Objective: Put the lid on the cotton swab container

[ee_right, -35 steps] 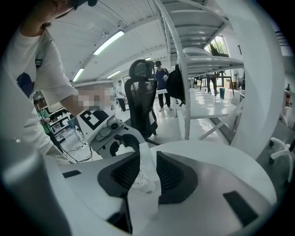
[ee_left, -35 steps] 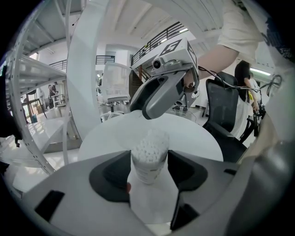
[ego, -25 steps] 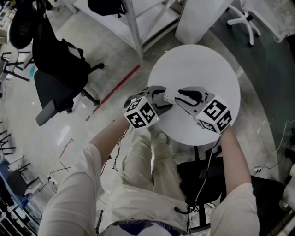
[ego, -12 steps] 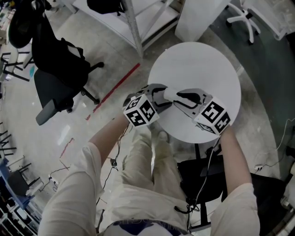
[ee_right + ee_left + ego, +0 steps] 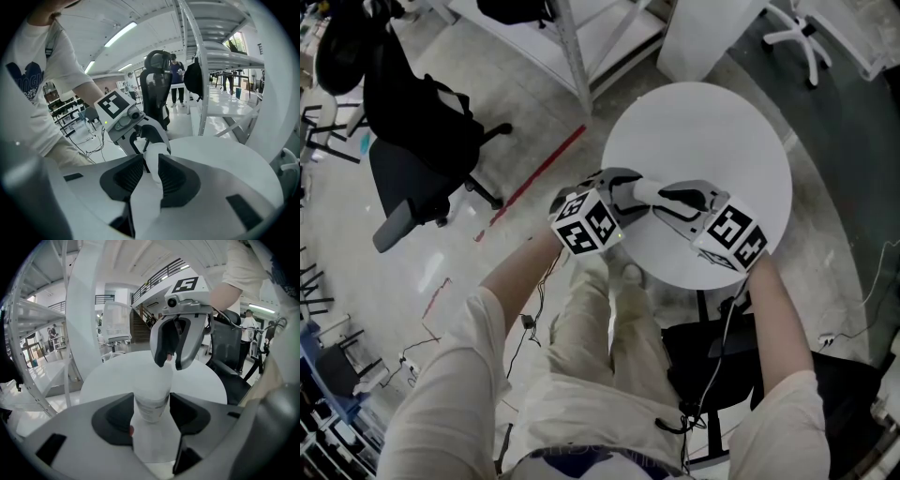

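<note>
Cotton swab container point(image 5: 151, 401) runs lengthwise out between the pads of my left gripper point(image 5: 628, 193). Those jaws stand wide and are clamped on its white body, holding it over the near side of the round white table point(image 5: 712, 131). Its far end points at my right gripper point(image 5: 667, 199), which faces the left one tip to tip. My right jaws stand much narrower, pinched on the white lid point(image 5: 153, 161) at that end of the container. Lid and body touch, but I cannot tell whether the lid is fully seated.
</note>
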A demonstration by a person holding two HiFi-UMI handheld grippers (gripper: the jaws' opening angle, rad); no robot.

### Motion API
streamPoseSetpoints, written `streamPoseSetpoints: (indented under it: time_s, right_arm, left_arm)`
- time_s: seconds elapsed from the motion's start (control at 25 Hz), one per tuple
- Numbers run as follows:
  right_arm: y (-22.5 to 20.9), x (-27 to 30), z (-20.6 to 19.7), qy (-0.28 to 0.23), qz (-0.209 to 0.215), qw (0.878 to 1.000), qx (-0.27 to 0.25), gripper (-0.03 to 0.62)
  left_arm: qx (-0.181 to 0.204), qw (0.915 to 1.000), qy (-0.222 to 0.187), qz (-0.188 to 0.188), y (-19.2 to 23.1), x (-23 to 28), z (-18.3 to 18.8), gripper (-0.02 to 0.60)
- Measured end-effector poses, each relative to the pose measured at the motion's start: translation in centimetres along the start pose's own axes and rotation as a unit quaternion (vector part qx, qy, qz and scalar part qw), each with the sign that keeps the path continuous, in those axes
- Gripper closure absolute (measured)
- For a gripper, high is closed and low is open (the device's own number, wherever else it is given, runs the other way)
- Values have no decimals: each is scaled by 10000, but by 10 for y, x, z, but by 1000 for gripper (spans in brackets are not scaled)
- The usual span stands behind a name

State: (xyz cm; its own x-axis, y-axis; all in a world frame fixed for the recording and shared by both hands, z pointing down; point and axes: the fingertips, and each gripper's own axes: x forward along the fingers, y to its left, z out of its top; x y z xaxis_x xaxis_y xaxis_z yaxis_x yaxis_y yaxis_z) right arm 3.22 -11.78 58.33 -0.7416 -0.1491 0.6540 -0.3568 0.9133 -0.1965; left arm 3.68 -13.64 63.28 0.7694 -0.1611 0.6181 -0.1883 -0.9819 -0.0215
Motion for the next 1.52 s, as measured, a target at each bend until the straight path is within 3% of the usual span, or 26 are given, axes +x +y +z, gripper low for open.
streamPoseSetpoints:
  time_s: [1.08, 1.28, 1.52]
  right_arm:
    - [-3, 4, -1, 94, -210, 9985, -502, 523]
    - [-2, -1, 0, -77, -220, 9995, -221, 504]
    - [-10, -20, 16, -873, -598, 9934, 433, 497]
  left_arm:
    - [13, 10000, 36, 20, 1, 1, -2, 345]
    - [-138, 9998, -133, 114, 2, -5, 3, 345]
    - [-145, 9985, -405, 330, 3, -28, 16, 344]
